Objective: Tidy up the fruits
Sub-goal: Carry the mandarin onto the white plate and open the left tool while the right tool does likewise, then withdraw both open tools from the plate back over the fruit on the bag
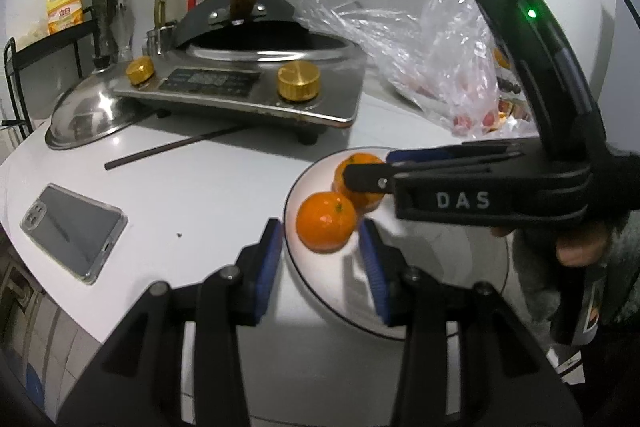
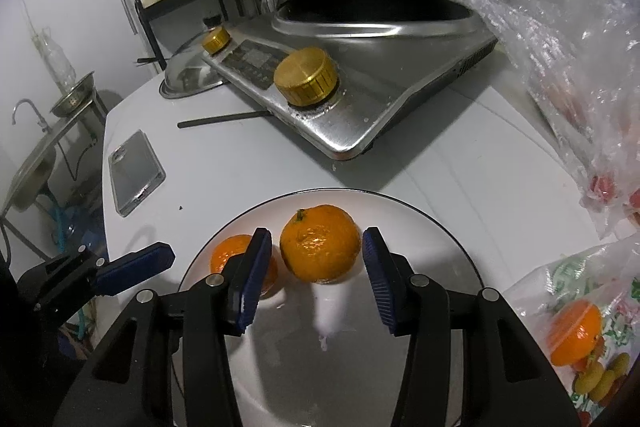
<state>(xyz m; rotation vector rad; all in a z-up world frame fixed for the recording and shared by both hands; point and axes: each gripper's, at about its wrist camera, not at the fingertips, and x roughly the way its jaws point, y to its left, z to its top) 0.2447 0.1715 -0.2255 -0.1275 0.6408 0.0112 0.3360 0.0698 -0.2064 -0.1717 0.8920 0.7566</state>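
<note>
Two oranges lie on a white plate (image 1: pixel 320 287) (image 2: pixel 432 227). In the left wrist view the near orange (image 1: pixel 326 221) sits just ahead of my open, empty left gripper (image 1: pixel 320 259). The far orange (image 1: pixel 358 183) is partly hidden behind the right gripper's fingers (image 1: pixel 364 181). In the right wrist view my right gripper (image 2: pixel 316 267) is open around the larger orange (image 2: pixel 320 243), pads apart from it. The second orange (image 2: pixel 236 261) lies left, partly behind the left finger. The left gripper's fingers (image 2: pixel 132 267) show at lower left.
A steel induction cooker (image 1: pixel 248 87) with gold knobs and a wok stands at the back. A phone (image 1: pixel 72 231), a chopstick (image 1: pixel 176 147) and a steel lid (image 1: pixel 88 119) lie left. Clear plastic bags (image 1: pixel 436 55) with more fruit (image 2: pixel 576 331) sit right.
</note>
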